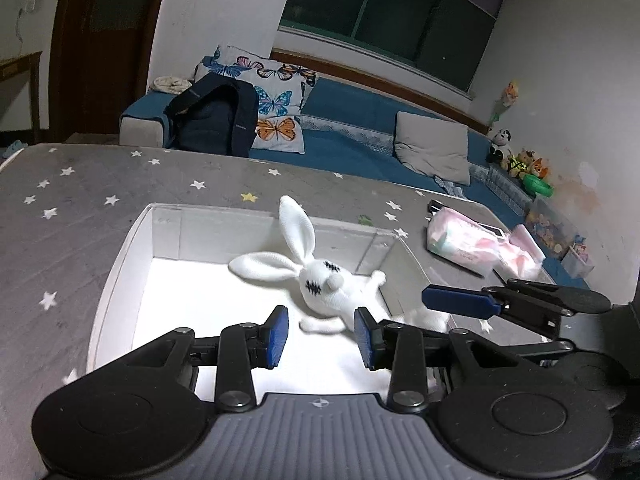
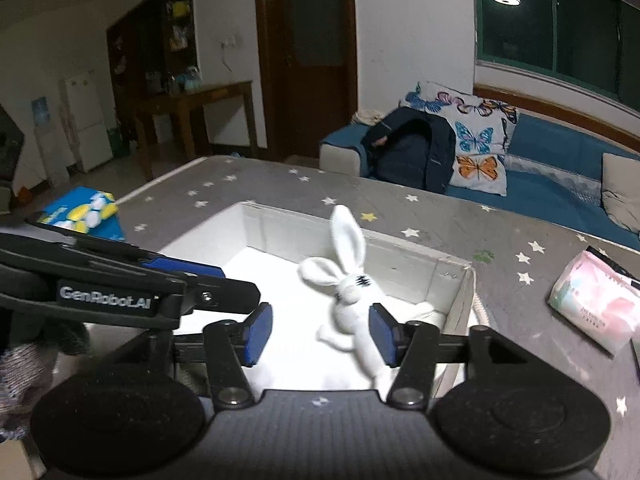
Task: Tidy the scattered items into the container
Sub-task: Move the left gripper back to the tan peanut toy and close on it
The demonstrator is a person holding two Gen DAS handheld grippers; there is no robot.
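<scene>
The toy rabbit (image 1: 332, 284) is seen lying inside the white box (image 1: 120, 264), just ahead of both tongs. The left tongs (image 1: 320, 336) and the right tongs (image 2: 320, 332) are held wide apart with nothing gripped. The drop seems done. Next, the pink tissue pack (image 2: 592, 304), off to the right tongs' right on the starred table (image 2: 520, 312), probably has to be reached and gripped.

Domestic living room: blue sofa (image 1: 360, 120) with butterfly cushions (image 1: 276, 108), stuffed toys (image 1: 516, 156) by wall, wooden door (image 2: 308, 52), fridge (image 2: 86, 124) beyond.
</scene>
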